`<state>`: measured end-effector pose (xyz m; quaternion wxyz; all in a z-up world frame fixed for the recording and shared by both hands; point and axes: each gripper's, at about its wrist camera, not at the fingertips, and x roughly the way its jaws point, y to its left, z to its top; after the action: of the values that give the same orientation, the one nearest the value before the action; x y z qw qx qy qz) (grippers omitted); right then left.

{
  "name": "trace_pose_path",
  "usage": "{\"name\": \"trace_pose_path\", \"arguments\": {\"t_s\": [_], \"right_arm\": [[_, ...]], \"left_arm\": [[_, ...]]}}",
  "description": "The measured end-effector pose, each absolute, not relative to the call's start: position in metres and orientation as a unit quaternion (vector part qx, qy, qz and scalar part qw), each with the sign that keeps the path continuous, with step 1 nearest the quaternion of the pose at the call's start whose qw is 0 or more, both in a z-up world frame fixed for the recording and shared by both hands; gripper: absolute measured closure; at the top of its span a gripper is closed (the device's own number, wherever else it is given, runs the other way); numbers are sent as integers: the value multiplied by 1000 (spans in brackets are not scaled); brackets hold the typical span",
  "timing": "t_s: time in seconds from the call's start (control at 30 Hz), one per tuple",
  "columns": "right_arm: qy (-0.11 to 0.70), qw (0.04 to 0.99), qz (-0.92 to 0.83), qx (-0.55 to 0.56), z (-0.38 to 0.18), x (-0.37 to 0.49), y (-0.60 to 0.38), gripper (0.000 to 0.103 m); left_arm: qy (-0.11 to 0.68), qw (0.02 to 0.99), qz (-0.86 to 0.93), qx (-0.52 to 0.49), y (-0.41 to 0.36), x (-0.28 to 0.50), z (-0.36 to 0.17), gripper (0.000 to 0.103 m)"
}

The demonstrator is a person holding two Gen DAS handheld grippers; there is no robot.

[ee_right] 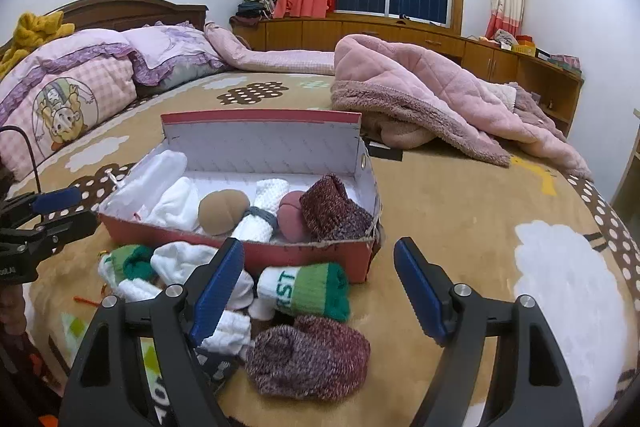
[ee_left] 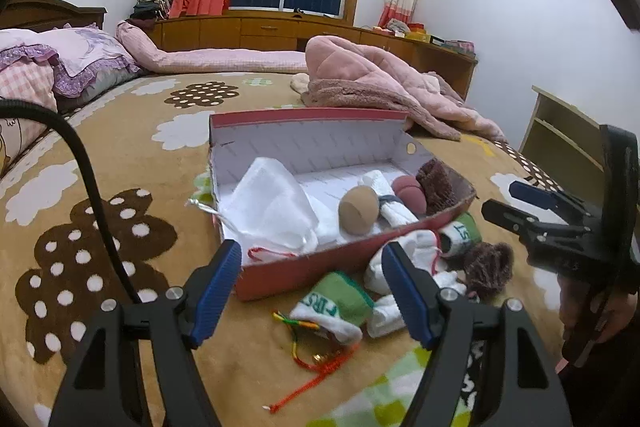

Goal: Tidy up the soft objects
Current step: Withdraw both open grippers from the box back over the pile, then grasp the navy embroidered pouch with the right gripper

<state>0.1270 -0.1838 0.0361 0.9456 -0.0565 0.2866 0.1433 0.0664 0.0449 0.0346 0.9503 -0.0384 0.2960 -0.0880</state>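
Note:
An open red cardboard box (ee_right: 304, 255) sits on the bed. It holds a white mesh bag (ee_left: 272, 207), a tan ball (ee_left: 358, 211), a rolled white sock (ee_left: 394, 205), a pink ball (ee_left: 410, 193) and a maroon knitted sock (ee_right: 332, 207). In front of the box lie a green-and-white sock (ee_right: 308, 289), a maroon sock (ee_right: 308, 359), white socks (ee_left: 416, 247), another green sock (ee_left: 334, 305) and a red cord (ee_left: 316, 367). My left gripper (ee_left: 314, 291) hovers open over the loose socks and holds nothing. My right gripper (ee_right: 320, 291) is open above the green-and-white sock, apart from it.
The bed has a brown cover with cloud patterns (ee_right: 480, 207). A pink fleece coat (ee_right: 420, 95) lies behind the box. Pillows (ee_right: 80, 87) are piled at the left. A black cable (ee_left: 92, 187) runs by my left gripper. A wooden shelf (ee_left: 560, 135) stands off the bed's right edge.

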Motion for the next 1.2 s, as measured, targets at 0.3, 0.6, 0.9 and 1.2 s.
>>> {"name": "trace_pose_path", "arguments": {"t_s": [0.3, 0.6, 0.9, 1.2], "right_arm": [[305, 939, 147, -59, 26, 110, -185, 24], [332, 930, 150, -40, 12, 89, -188, 24], [358, 922, 142, -37, -7, 76, -201, 26], [372, 907, 197, 27, -10, 64, -224, 56]], "left_arm": [[302, 948, -90, -43, 35, 55, 28, 27], [313, 942, -102, -70, 37, 38, 23, 27], [330, 937, -67, -96, 57, 20, 6, 28], [322, 936, -71, -124, 66, 1, 7, 30]]}}
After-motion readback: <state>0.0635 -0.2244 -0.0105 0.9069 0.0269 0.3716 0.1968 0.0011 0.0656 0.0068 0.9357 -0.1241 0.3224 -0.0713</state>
